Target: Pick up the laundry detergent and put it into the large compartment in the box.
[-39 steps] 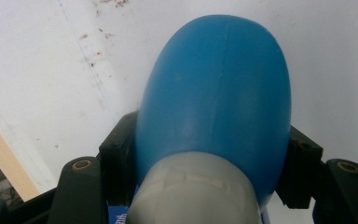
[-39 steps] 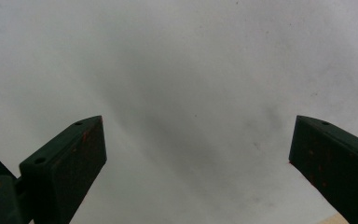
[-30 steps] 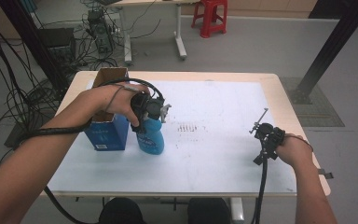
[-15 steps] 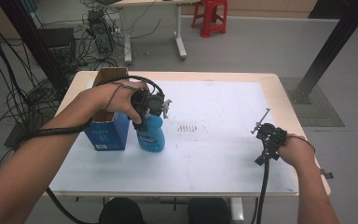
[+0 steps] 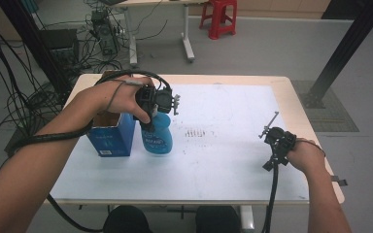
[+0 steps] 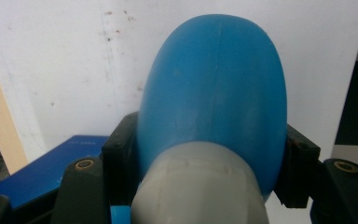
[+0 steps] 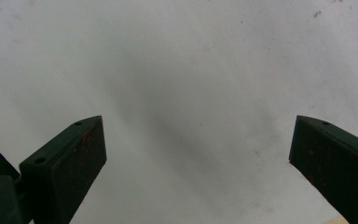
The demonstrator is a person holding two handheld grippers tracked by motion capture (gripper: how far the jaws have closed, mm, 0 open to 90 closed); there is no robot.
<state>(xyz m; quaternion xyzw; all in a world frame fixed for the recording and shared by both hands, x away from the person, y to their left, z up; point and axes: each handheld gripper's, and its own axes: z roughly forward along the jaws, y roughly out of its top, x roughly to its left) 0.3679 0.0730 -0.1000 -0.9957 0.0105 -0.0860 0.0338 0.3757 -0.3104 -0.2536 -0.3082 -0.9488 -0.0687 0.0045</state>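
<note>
A blue plastic bottle (image 5: pixel 156 139) with a grey cap (image 6: pixel 200 186) is upright just right of an open blue carton (image 5: pixel 110 136) on the left half of the white table (image 5: pixel 223 160). My left gripper (image 5: pixel 151 120) is shut on the bottle's neck from above. In the left gripper view the black jaws press on both sides of the blue bottle (image 6: pixel 214 93). Whether the bottle's base touches the table I cannot tell. My right gripper (image 5: pixel 276 138) rests low near the table's right edge. It is open, with only bare table between its fingers (image 7: pixel 70 163).
The blue carton (image 6: pixel 46 163) stands close against the bottle's left side. A patch of small dark marks (image 5: pixel 194 132) is on the table's middle. Cables trail from both grippers toward the near edge. Beyond the table are a desk frame, a red stool (image 5: pixel 218 17) and loose wiring.
My left hand has risen a little with the bottle in its jaws, staying beside the carton. The right hand and gripper have kept still.
</note>
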